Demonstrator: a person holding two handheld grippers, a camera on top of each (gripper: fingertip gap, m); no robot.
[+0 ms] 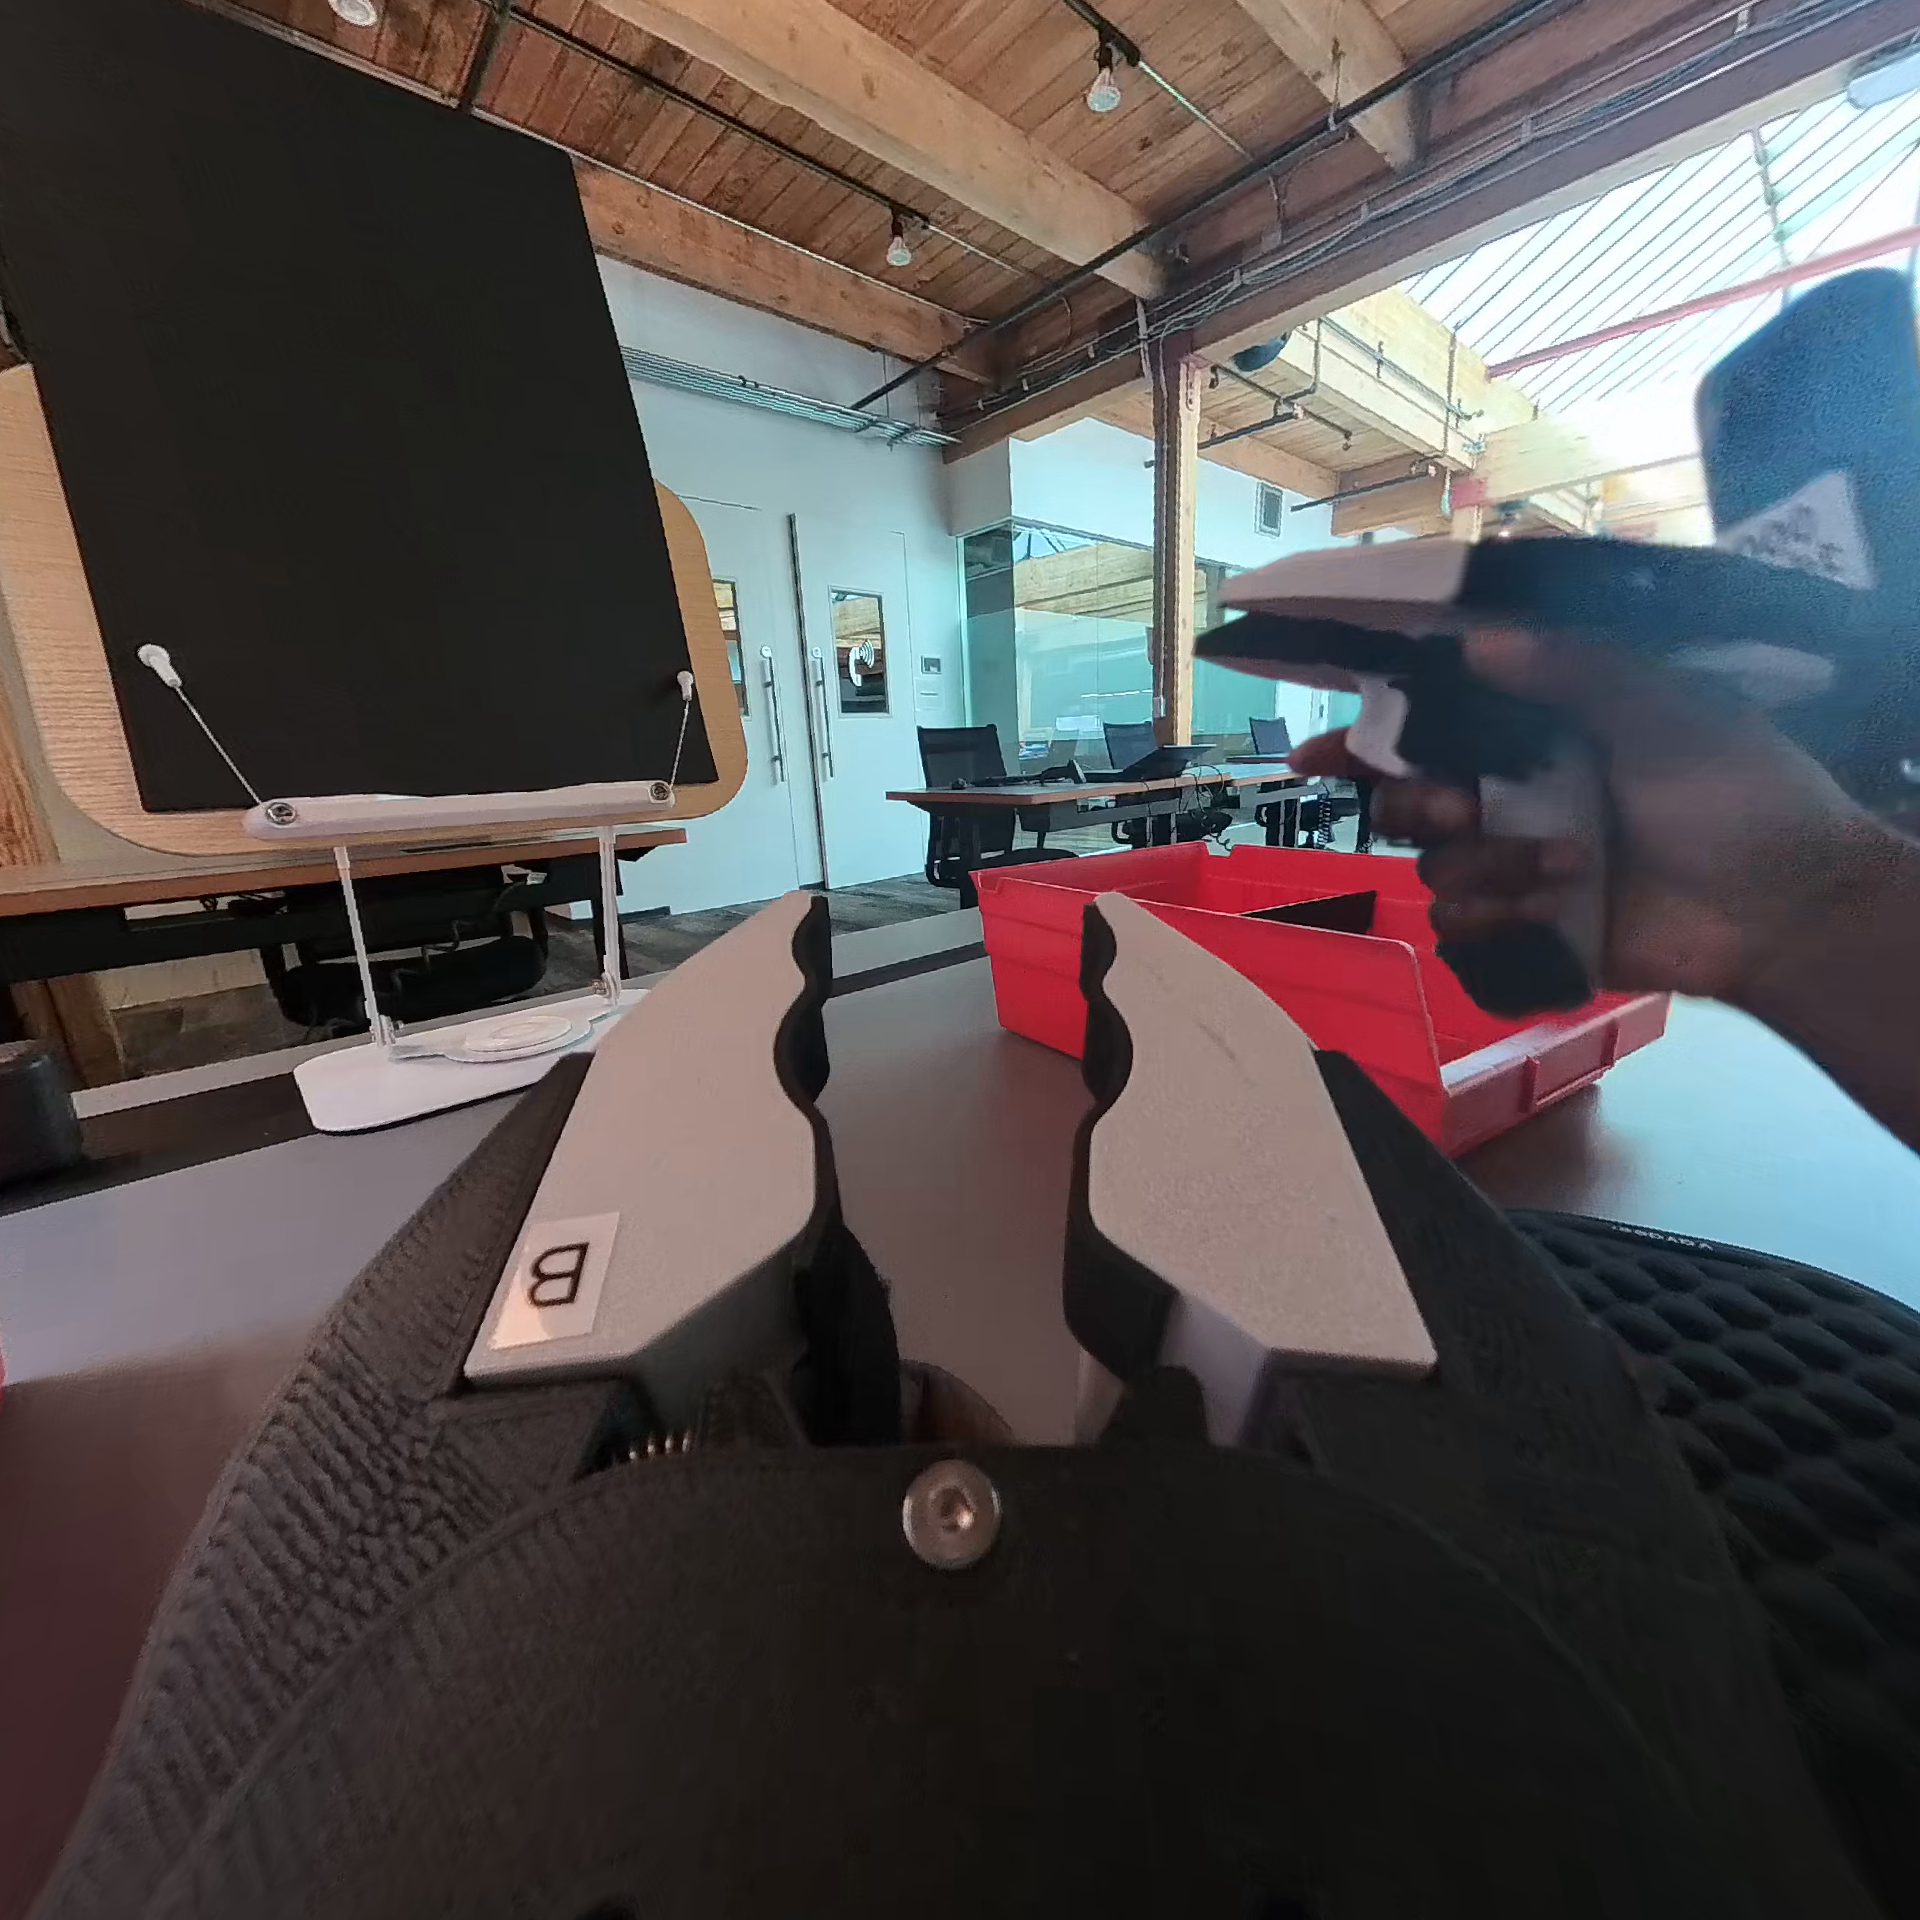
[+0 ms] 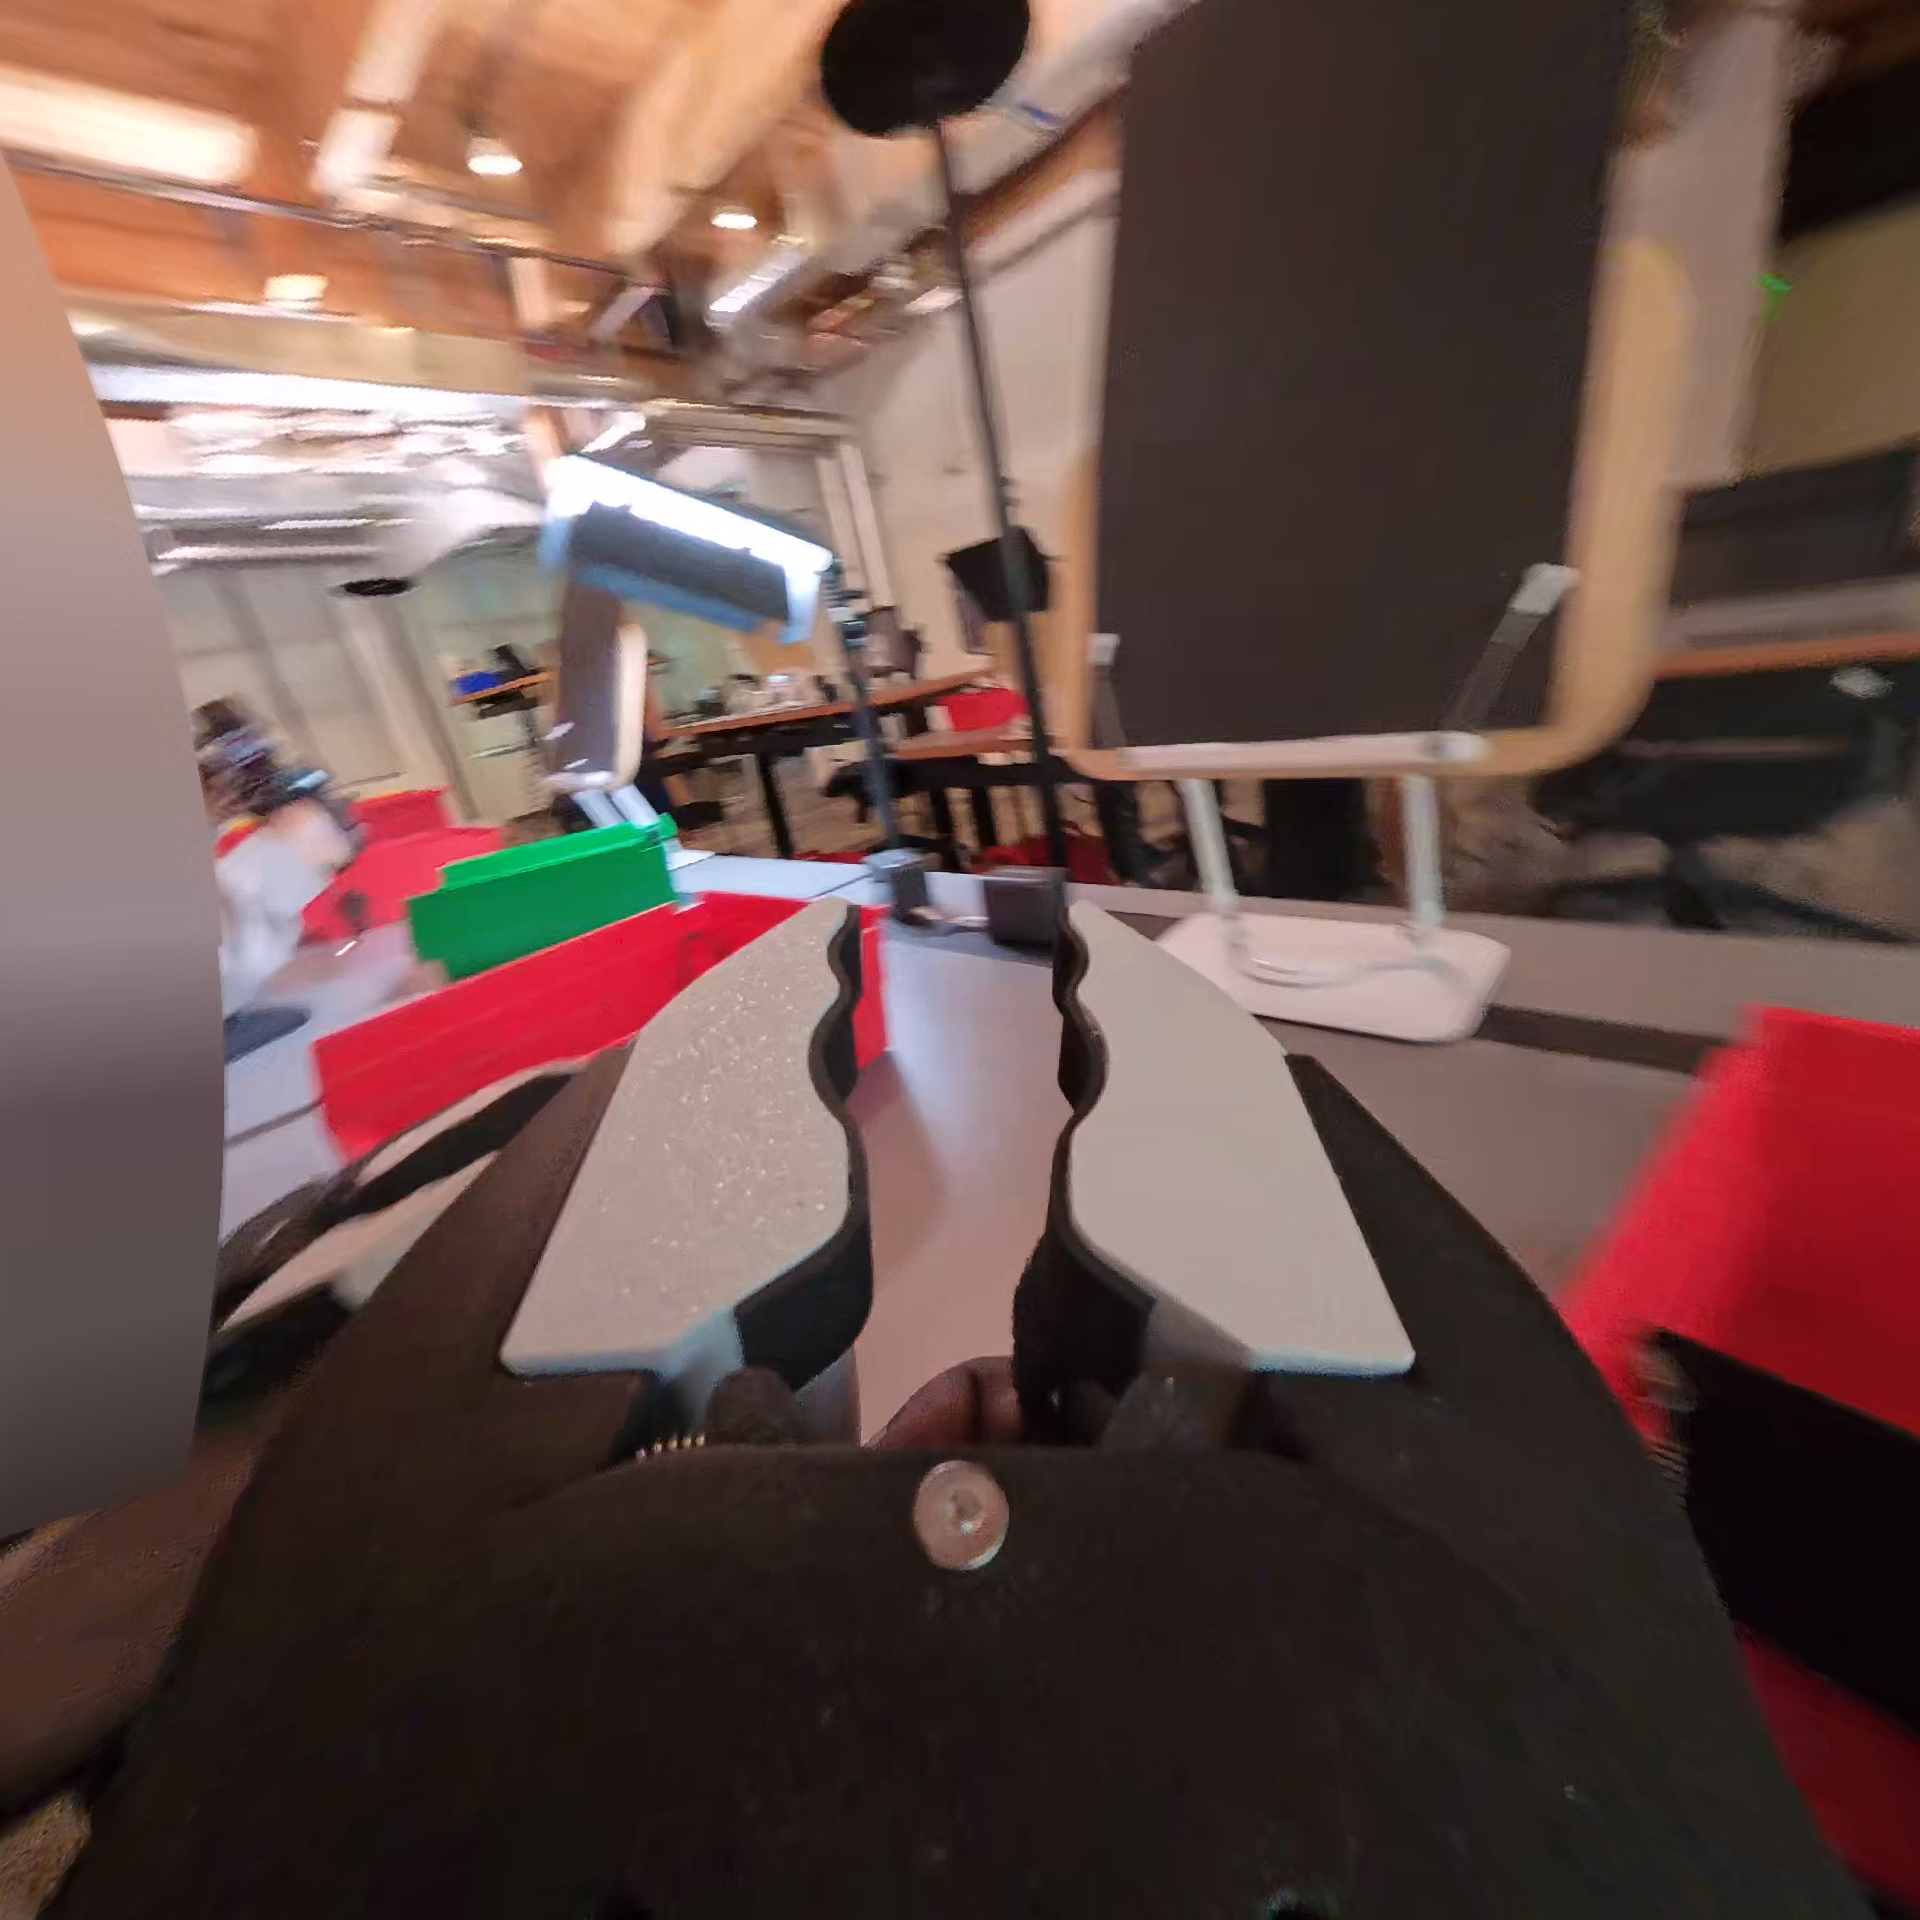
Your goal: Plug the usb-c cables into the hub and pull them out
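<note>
No usb-c cable or hub shows clearly in either view. My left gripper (image 1: 956, 925) is open and empty, low over the dark table (image 1: 935, 1143), pointing toward a red bin (image 1: 1299, 977). My right gripper (image 2: 961, 914) is open and empty above the same table (image 2: 956, 1122); its view is blurred by motion. It also shows in the left wrist view (image 1: 1236, 623), held by a hand (image 1: 1621, 894) in the air above the red bin.
A black board on a white stand (image 1: 436, 1070) sits at the back left, also seen in the right wrist view (image 2: 1351, 966). A black mesh pad (image 1: 1787, 1382) lies at the right. Red bins (image 2: 582, 1029) (image 2: 1797, 1195), a green bin (image 2: 540, 904) and a small dark box (image 2: 1023, 904) stand around.
</note>
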